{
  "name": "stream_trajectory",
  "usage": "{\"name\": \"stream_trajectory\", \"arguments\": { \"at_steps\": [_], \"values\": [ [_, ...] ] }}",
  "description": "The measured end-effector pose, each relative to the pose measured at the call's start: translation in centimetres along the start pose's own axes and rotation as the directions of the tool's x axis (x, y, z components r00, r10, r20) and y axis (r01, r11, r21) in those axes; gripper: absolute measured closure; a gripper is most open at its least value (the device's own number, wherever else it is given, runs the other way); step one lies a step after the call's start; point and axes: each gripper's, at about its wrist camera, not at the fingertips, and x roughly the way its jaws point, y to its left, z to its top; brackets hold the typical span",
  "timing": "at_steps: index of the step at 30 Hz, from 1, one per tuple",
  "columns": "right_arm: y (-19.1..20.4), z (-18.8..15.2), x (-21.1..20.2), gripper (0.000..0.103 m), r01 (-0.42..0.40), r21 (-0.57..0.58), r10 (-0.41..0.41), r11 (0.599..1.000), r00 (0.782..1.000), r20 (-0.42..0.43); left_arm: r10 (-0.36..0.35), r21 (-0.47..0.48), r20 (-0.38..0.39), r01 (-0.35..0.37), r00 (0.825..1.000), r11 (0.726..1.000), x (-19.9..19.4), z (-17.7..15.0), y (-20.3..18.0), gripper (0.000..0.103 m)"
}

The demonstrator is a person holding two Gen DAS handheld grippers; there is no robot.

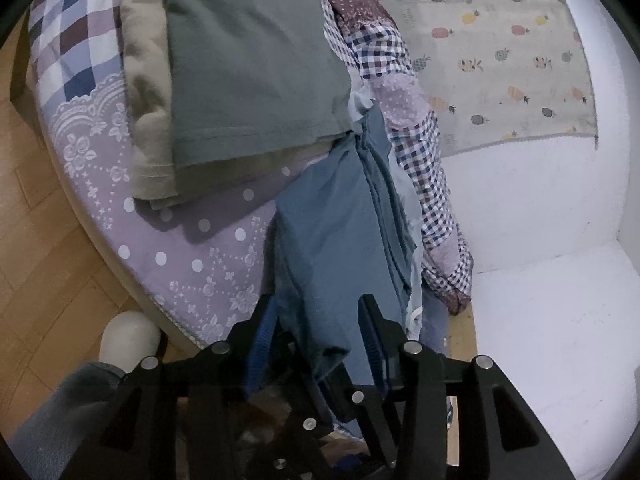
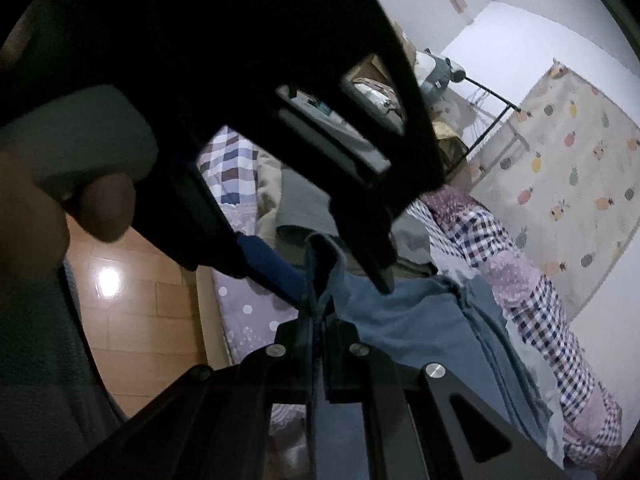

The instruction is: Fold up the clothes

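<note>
A blue garment (image 1: 336, 220) lies crumpled on the bed and runs up between the fingers of my left gripper (image 1: 320, 320), which stand apart around it, open. The right wrist view has that left gripper (image 2: 340, 290) looming close overhead, with a fold of the blue garment (image 2: 420, 320) rising between its fingers. My right gripper (image 2: 318, 320) is shut on a thin edge of the garment just below that fold. A folded grey-green garment (image 1: 248, 60) rests on a folded tan one (image 1: 144, 80) farther up the bed.
The bed has a purple dotted sheet (image 1: 192, 240) and a bunched checked quilt (image 1: 420, 168) along the wall side. A pineapple-print cloth (image 1: 500, 60) hangs on the white wall. Wooden floor (image 1: 40, 220) lies left of the bed. A hand (image 2: 40, 220) grips the left gripper's handle.
</note>
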Motion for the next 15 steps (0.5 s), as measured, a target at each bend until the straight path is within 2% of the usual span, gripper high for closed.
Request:
{"name": "stream_trajectory", "arguments": {
  "at_steps": [2, 4, 7, 11, 13, 15],
  "values": [
    [0.0, 0.0, -0.1, 0.102, -0.005, -0.002, 0.005, 1.0, 1.0, 0.003, -0.004, 0.003, 0.006, 0.004, 1.0, 1.0, -0.1, 0.0, 0.0, 0.061],
    [-0.1, 0.0, -0.2, 0.102, -0.006, 0.004, 0.006, 1.0, 1.0, 0.003, -0.008, 0.005, 0.012, 0.008, 1.0, 1.0, -0.2, -0.1, -0.1, 0.086],
    [-0.5, -0.1, -0.4, 0.1, 0.004, 0.026, -0.004, 1.0, 1.0, 0.002, -0.015, 0.009, 0.021, 0.014, 1.0, 1.0, -0.4, -0.1, -0.1, 0.1],
    [-0.9, -0.4, -0.6, 0.088, 0.026, 0.053, -0.026, 0.998, 1.0, -0.01, -0.027, 0.016, 0.038, 0.026, 0.999, 1.0, -0.7, -0.2, -0.3, 0.1],
    [-1.1, -1.1, -0.7, 0.073, 0.041, 0.064, -0.039, 0.997, 0.999, -0.027, -0.03, 0.014, 0.05, 0.029, 0.998, 0.999, -1.0, -0.2, -0.2, 0.101],
    [-1.3, -2.0, -0.8, 0.071, 0.055, 0.072, -0.051, 0.996, 0.997, -0.049, -0.034, 0.01, 0.06, 0.034, 0.998, 0.999, -1.2, -0.1, -0.2, 0.101]
  ]
}}
